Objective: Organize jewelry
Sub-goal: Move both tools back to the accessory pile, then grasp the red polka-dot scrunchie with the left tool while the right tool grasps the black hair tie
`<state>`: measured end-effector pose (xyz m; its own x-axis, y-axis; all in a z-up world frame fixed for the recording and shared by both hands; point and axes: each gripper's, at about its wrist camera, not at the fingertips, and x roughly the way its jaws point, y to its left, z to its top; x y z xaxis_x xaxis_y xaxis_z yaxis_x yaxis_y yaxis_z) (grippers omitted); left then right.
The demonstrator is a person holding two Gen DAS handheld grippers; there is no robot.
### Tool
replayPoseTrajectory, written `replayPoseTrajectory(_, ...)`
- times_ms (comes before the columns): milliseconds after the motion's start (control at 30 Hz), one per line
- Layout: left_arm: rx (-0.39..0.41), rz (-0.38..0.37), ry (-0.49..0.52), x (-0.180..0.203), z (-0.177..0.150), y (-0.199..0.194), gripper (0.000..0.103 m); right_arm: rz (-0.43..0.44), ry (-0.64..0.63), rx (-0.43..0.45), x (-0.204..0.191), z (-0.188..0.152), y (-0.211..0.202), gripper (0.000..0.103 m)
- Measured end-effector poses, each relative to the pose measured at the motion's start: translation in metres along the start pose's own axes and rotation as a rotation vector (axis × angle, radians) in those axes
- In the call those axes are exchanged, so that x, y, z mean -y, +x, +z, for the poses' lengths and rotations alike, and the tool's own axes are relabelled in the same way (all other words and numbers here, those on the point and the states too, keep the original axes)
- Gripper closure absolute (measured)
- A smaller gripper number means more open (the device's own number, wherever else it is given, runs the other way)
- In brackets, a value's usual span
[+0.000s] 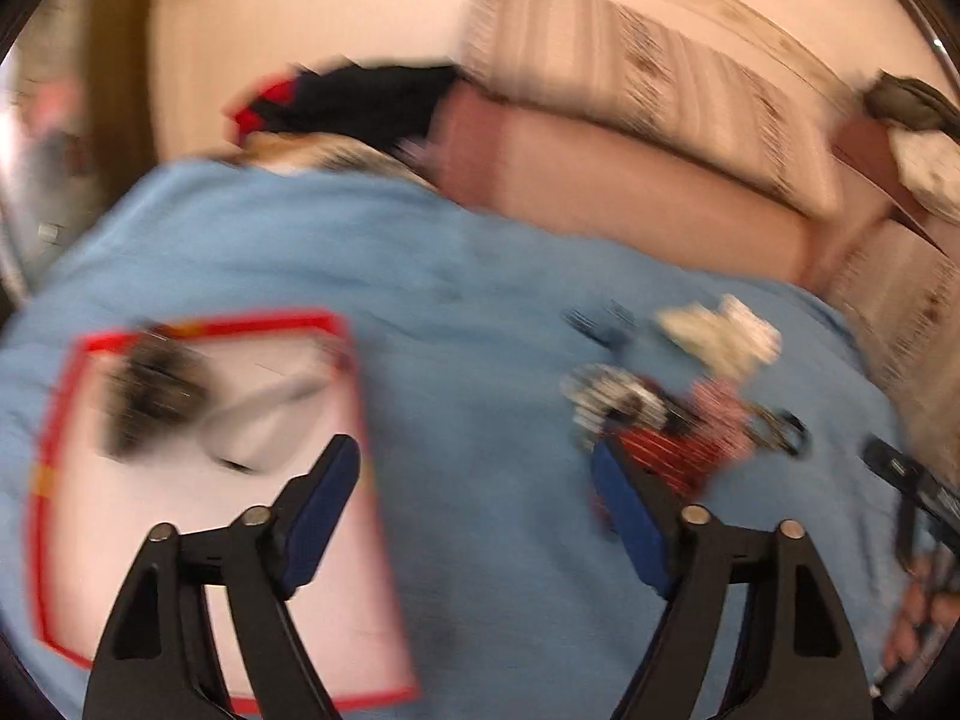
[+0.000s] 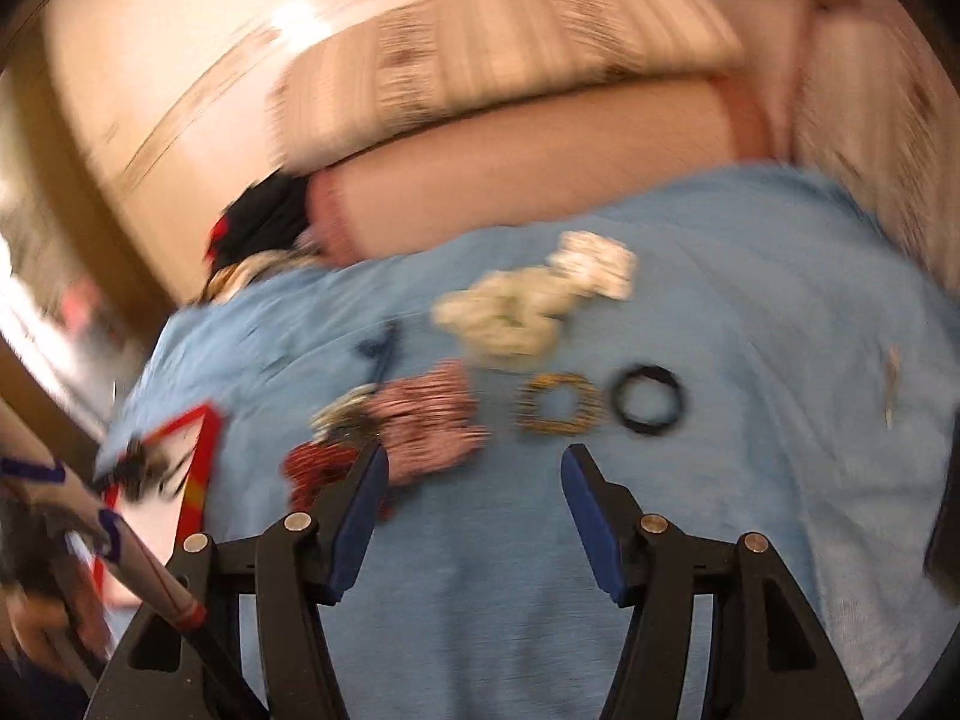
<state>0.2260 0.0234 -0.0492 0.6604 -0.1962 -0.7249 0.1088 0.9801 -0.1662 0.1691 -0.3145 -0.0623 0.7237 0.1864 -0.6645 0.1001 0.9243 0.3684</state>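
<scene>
Jewelry (image 2: 456, 402) lies scattered on a blue cloth (image 2: 720, 330), and both grippers hang over it with nothing between their jaws.

Left gripper (image 1: 474, 474) shows its jaws spread wide at the bottom of the left wrist view, above bare cloth between a red-bordered white tray (image 1: 300, 570) at lower left and the blurred red and pink bead pile at right. Right gripper (image 2: 474, 468) is likewise spread apart at the bottom of its view, empty, just below a gold beaded ring (image 2: 528, 414) and a black ring (image 2: 624, 414) lying side by side at centre. Cream-coloured pieces (image 2: 516, 312) sit above them. Motion blur hides finer detail.
</scene>
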Motion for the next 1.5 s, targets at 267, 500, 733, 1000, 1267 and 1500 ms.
replayPoseTrajectory(267,-0.080,-0.060,0.190,0.070,-0.016,0.062,0.017,0.021,0.115,-0.061,0.053,-0.001,0.006,0.038)
replayPoseTrajectory(500,-0.095,-0.016,0.372,0.107,-0.033,0.089,0.017,0.065,0.100,-0.074,0.052,-0.004,0.004,0.038)
replayPoseTrajectory(733,-0.075,0.008,0.369,0.101,-0.029,0.083,0.017,0.072,0.114,-0.061,0.049,0.004,0.007,0.038)
replayPoseTrajectory(1000,-0.164,0.012,0.134,0.094,-0.011,0.089,0.017,0.012,0.216,0.020,0.085,0.016,-0.011,0.038)
replayPoseTrajectory(1267,-0.201,0.088,-0.011,0.093,-0.031,0.120,0.032,0.020,0.197,0.027,0.088,0.018,-0.018,0.038)
replayPoseTrajectory(1500,-0.165,0.036,-0.021,0.099,-0.037,0.101,0.089,0.017,0.183,0.001,0.093,0.021,-0.008,0.038)
